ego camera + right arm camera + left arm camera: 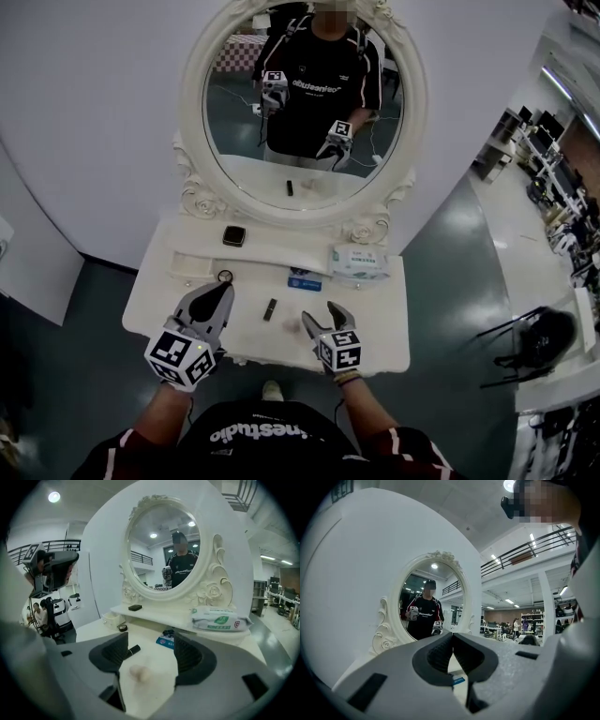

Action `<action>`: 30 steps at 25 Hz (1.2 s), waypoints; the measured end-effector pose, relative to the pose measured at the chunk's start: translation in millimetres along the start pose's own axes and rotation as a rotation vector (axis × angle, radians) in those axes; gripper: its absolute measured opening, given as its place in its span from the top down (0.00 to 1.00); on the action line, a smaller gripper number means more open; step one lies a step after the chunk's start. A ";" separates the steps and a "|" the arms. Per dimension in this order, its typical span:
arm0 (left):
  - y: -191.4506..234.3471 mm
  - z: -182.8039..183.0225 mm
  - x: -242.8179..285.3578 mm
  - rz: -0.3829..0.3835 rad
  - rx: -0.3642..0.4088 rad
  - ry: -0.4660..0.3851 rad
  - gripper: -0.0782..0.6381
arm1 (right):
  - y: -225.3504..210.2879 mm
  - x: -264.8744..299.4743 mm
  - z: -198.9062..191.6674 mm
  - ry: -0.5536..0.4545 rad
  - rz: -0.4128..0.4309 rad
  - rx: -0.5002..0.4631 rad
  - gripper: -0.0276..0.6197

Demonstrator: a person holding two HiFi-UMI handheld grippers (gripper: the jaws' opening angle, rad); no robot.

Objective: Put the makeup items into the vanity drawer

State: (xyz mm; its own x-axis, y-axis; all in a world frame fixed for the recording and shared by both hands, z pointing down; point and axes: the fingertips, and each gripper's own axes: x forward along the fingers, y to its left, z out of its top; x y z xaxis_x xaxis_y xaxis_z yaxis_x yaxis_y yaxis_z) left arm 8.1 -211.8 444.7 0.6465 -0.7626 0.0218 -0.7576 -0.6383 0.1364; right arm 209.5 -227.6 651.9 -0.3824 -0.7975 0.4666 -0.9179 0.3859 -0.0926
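On the white vanity top (pixel 375 333) lie a black lipstick tube (pixel 270 309), a pale pink puff (pixel 290 325), a blue packet (pixel 304 280) and a small black ring-shaped item (pixel 225 276). A black compact (pixel 233 235) rests on the raised shelf. My left gripper (pixel 224 291) hovers over the front left of the top, shut and empty; its jaws meet in the left gripper view (pixel 452 639). My right gripper (pixel 323 317) is open just right of the puff. In the right gripper view (pixel 151 644) the puff (pixel 138 671) and the tube (pixel 132 650) lie between and ahead of its jaws.
A pack of wet wipes (pixel 359 262) sits on the shelf at the right, also in the right gripper view (pixel 220 618). A small white drawer (pixel 192 265) is set at the shelf's left end. The oval mirror (pixel 300 103) stands behind and reflects the person. Dark floor surrounds the vanity.
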 end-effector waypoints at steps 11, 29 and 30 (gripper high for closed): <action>4.3 -14.7 11.8 0.039 0.007 0.036 0.88 | 3.2 38.5 -53.0 0.118 0.066 -0.045 0.50; 4.7 -18.9 21.6 0.077 0.026 0.055 0.88 | 17.2 67.1 -107.0 0.237 0.157 -0.092 0.48; 4.9 -18.7 22.1 0.079 0.027 0.055 0.88 | 18.8 67.9 -108.2 0.240 0.163 -0.094 0.47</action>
State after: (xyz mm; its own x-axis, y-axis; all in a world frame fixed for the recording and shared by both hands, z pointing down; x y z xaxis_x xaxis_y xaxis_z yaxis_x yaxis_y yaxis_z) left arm 20.4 -229.8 464.4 0.5881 -0.8042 0.0856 -0.8080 -0.5796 0.1057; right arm 177.7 -224.3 777.0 -0.4777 -0.5937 0.6476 -0.8284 0.5499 -0.1069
